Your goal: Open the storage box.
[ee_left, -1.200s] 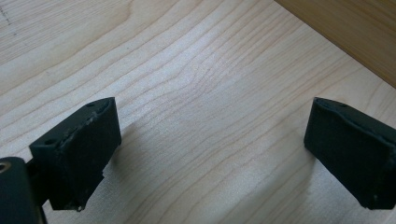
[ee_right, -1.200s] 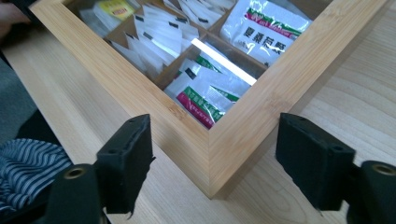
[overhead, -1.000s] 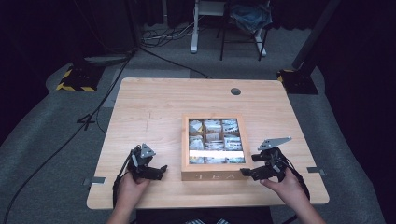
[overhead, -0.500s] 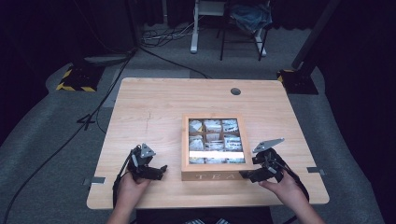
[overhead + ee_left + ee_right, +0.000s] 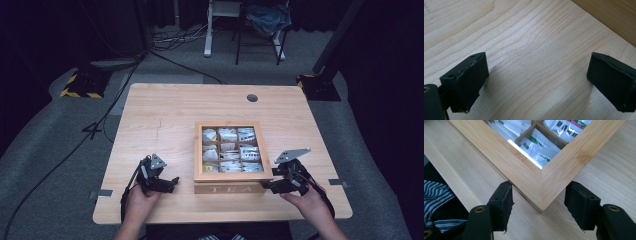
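You are working a bamboo tea box (image 5: 233, 189) sitting near the table's (image 5: 160, 115) front edge. Your right gripper (image 5: 539, 205), jaws spread, is straddling its hard mitred corner; closing there is risking a slip. Your left gripper (image 5: 536, 82) is hovering open over bare grain. Glossy sachets (image 5: 536, 147) are filling the compartments.

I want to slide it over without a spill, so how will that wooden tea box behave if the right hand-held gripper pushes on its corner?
The wooden tea box looks rigid and sits flat on the table, so it should slide, not tip. Pushed at the corner between the right hand-held gripper jaws, it will probably pivot. The tea packets lie loose in compartments and may shift.
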{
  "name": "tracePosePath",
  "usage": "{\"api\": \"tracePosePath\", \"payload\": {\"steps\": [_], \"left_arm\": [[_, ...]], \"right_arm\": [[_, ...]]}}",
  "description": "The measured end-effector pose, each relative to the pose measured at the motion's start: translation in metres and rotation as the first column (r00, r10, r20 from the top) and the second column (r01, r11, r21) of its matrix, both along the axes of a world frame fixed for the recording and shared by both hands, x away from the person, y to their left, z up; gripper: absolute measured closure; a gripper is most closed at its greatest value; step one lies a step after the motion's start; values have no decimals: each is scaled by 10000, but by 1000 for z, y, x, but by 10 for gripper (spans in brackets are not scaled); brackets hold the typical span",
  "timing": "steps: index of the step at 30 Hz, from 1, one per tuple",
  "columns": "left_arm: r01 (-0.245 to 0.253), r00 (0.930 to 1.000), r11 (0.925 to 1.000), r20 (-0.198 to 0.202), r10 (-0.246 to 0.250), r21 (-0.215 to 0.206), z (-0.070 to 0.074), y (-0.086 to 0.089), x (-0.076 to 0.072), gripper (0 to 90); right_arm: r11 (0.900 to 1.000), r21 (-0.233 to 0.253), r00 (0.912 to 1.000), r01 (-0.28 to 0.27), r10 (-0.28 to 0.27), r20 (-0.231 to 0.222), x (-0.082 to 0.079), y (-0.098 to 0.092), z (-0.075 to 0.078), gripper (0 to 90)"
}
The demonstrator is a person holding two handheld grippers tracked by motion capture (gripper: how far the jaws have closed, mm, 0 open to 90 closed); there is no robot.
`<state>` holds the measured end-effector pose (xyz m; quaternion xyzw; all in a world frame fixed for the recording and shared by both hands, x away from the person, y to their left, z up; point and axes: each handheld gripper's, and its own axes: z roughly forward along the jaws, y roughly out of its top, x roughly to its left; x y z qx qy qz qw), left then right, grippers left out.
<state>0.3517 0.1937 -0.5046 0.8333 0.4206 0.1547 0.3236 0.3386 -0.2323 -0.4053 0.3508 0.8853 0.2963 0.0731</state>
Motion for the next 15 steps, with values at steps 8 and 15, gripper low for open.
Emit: {"api": "tracePosePath", "payload": {"steps": [8, 15], "left_arm": [[-6, 10000, 10000, 6, 6, 5, 0, 0, 0, 45], [-3, 10000, 10000, 3, 3, 5, 0, 0, 0, 45]], "right_arm": [[9992, 364, 9976, 190, -214, 656, -5, -6, 14, 457], [9996, 155, 9912, 235, -253, 1301, -10, -5, 20, 454]]}}
